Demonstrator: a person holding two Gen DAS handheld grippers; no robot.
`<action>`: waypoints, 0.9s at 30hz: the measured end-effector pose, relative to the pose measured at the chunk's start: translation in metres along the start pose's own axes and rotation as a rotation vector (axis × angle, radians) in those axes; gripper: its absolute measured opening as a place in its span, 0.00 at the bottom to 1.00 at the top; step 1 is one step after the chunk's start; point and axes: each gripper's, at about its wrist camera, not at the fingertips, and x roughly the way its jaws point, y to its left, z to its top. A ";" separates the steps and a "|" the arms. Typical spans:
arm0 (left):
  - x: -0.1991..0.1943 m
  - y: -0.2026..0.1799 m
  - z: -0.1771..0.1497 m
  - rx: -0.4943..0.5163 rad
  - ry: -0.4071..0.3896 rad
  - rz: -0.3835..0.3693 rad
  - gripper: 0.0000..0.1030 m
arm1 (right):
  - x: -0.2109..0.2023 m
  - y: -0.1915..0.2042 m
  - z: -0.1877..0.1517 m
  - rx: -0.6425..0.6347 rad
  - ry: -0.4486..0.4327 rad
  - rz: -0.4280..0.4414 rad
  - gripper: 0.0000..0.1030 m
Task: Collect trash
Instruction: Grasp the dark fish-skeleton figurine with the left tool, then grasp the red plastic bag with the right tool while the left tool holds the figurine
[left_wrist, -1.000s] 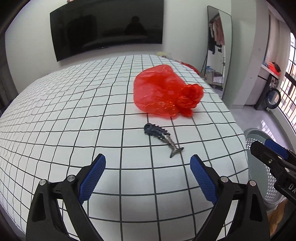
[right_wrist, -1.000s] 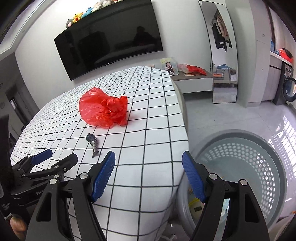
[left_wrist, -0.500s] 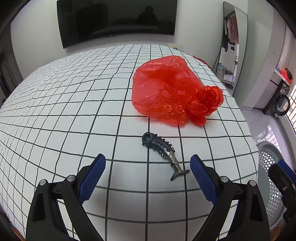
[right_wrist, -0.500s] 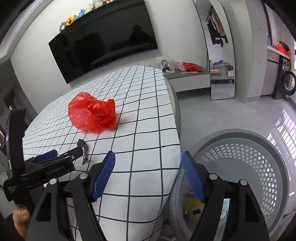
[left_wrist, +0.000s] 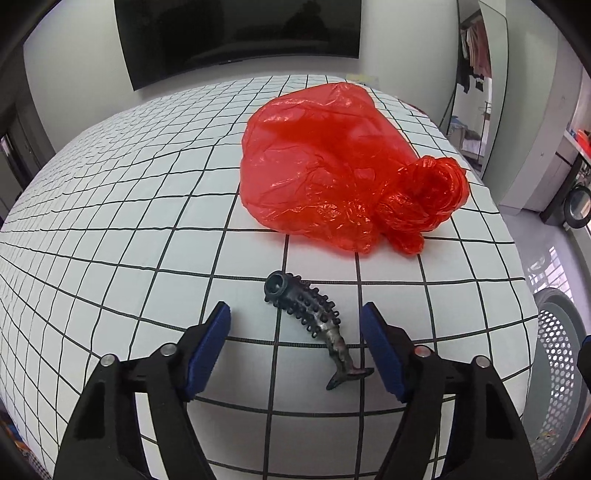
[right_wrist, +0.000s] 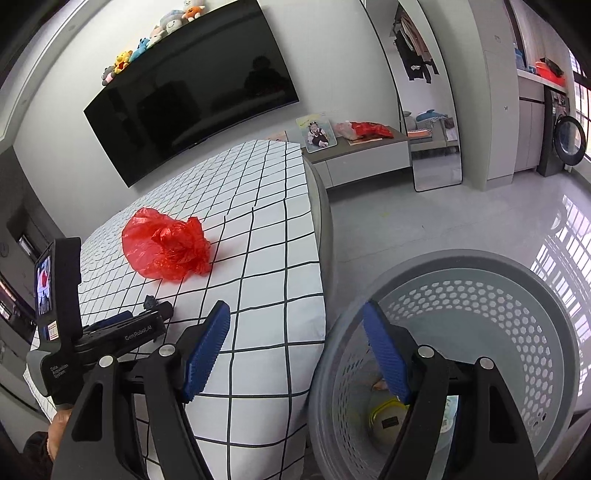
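- Your left hand-held gripper (left_wrist: 295, 328) is spread wide with nothing between its blue pads (left_wrist: 212, 350), hanging just above the checked bed cover (left_wrist: 110, 229).
- The dark knobbly fish-shaped piece of trash (left_wrist: 314, 325) lies flat on the bed cover between those two open fingers, nearer your right-hand pad. Its round hollow head points away from you and its forked tail curls back toward the right finger; neither pad touches it.
- Just beyond the fish-shaped piece lies a crumpled red plastic bag (left_wrist: 340, 173), apart from it, with its bunched end toward the right.
- Your right hand-held gripper (right_wrist: 297, 349) is likewise wide open and empty. It straddles the edge of the bed: the left finger over the bed cover, the right finger over the grey perforated laundry basket (right_wrist: 517, 295) standing on the floor beside the bed.
- Something yellow (right_wrist: 384, 417) lies in the bottom of that basket; what it is cannot be told.
- From the right wrist view the red bag (right_wrist: 166, 251) sits well ahead and left, and your left hand-held gripper (right_wrist: 147, 321) reaches in from the left, low over the bed cover.
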 end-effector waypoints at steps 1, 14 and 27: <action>-0.001 0.000 0.000 0.000 -0.002 -0.014 0.59 | -0.001 0.000 0.000 0.001 -0.002 0.000 0.70; -0.025 0.017 -0.018 0.018 -0.022 -0.094 0.20 | 0.000 0.013 -0.001 -0.021 0.000 0.008 0.70; -0.061 0.050 -0.012 0.028 -0.146 -0.079 0.20 | 0.036 0.078 0.027 -0.131 0.023 0.069 0.70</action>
